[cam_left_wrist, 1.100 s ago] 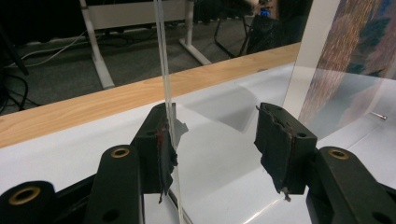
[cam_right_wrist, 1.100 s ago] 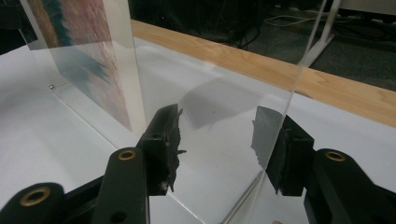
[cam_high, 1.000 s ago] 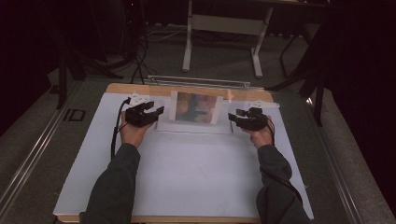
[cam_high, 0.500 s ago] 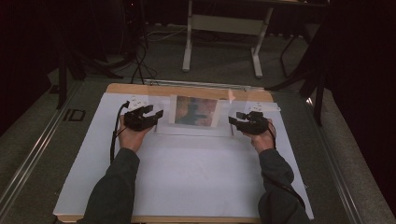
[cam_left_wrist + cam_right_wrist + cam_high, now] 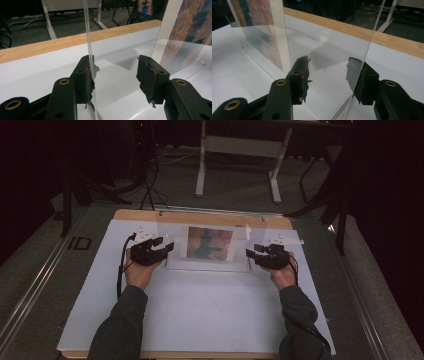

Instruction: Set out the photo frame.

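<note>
- A clear acrylic frame stands upright at the far middle of the counter, near its twelve-o'clock edge, with a colourful print at its centre.
- In the high view the frame's clear margins run out past the print toward nine and three o'clock — one gripper sits at each end.
- The left gripper is at the frame's nine-o'clock end. In the left gripper view its jaws stand wide apart with the frame's edge between them; the clear sheet lies against the left pad, while the right pad is well clear of it, so nothing is clamped.
- The right gripper is at the three-o'clock end. In the right gripper view its jaws are also wide, straddling the sheet; the sheet's edge crosses in front of the right pad, and whether it touches cannot be told. The left pad stands apart from it — no grip here either.
- The print shows at about ten o'clock in the right gripper view and at two o'clock in the left gripper view.
- A white sheet covers the counter, its wooden rim bare along the far edge.
- Beyond, on the dark floor, stands a white table frame.
</note>
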